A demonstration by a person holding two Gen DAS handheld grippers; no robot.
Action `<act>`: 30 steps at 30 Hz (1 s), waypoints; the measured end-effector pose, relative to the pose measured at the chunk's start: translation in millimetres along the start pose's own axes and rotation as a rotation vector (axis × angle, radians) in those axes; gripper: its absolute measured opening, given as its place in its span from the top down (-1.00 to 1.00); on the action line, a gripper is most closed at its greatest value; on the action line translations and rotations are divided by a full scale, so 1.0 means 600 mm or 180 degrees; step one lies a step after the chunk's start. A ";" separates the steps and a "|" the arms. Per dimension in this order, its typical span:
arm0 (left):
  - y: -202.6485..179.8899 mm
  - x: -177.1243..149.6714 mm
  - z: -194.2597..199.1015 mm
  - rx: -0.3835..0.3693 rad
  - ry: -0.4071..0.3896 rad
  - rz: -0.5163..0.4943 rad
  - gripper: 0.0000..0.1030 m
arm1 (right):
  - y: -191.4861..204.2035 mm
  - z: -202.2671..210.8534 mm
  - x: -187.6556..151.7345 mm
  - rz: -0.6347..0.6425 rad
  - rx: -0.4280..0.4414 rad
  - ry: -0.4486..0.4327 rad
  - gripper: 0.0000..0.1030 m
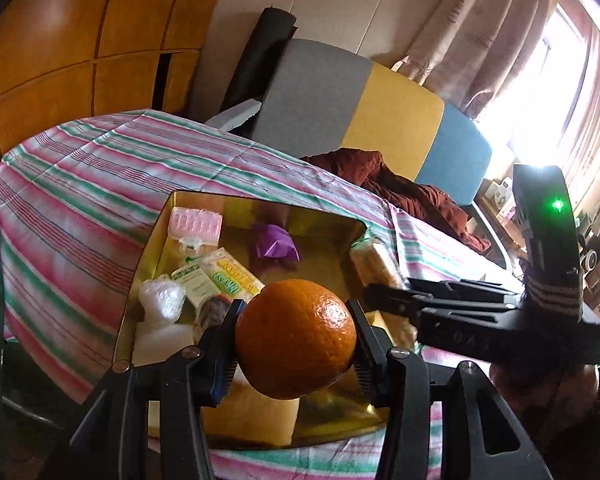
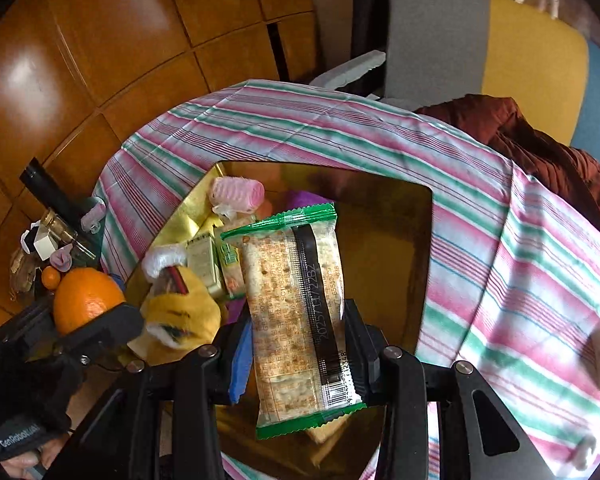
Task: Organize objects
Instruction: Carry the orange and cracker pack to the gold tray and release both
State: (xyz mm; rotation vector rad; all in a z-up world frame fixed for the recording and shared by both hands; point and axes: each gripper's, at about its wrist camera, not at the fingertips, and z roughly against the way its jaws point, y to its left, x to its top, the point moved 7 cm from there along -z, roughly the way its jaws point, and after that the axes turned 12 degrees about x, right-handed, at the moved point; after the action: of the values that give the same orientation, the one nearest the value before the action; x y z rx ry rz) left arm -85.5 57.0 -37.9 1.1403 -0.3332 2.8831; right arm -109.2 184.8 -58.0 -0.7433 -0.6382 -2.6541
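Observation:
My left gripper [image 1: 296, 340] is shut on an orange [image 1: 296, 338], held just above the near end of a gold tray [image 1: 148, 264]. From the right wrist view the same orange [image 2: 86, 298] shows at the far left. My right gripper [image 2: 296, 336] is shut on a green-edged cracker packet [image 2: 296, 320], held upright over the gold tray [image 2: 416, 264]. The tray holds a pink hair roller [image 1: 196, 226], a purple wrapper [image 1: 274, 240], small green-and-white packets [image 1: 216, 276], a clear plastic wad [image 1: 162, 300] and a yellow plush toy [image 2: 180, 312].
The tray lies on a table under a pink, green and white striped cloth [image 1: 80, 184]. A grey, yellow and blue sofa [image 1: 380, 112] with a brown garment [image 1: 400, 188] stands behind it. A wooden wardrobe [image 1: 60, 40] is at left. Small clutter [image 2: 48, 244] lies on the floor.

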 end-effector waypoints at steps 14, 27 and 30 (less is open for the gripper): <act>0.050 0.076 -0.095 0.0297 0.0086 0.0472 -0.07 | -0.004 -0.069 0.047 -0.0280 0.0286 0.0007 0.13; 0.053 0.010 -0.056 0.0689 0.0018 0.0132 -0.07 | 0.000 -0.051 -0.012 -0.0037 -0.0120 0.0028 -0.43; 0.050 0.003 -0.046 0.0753 -0.0019 0.0085 -0.07 | -0.002 -0.039 -0.019 -0.0021 -0.0265 -0.0017 -0.60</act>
State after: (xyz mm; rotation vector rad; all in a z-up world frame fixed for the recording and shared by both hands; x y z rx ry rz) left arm -108.2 33.1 -61.8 1.1826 -0.0060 3.0057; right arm -110.0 176.0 -82.8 -0.7727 -0.5352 -2.6997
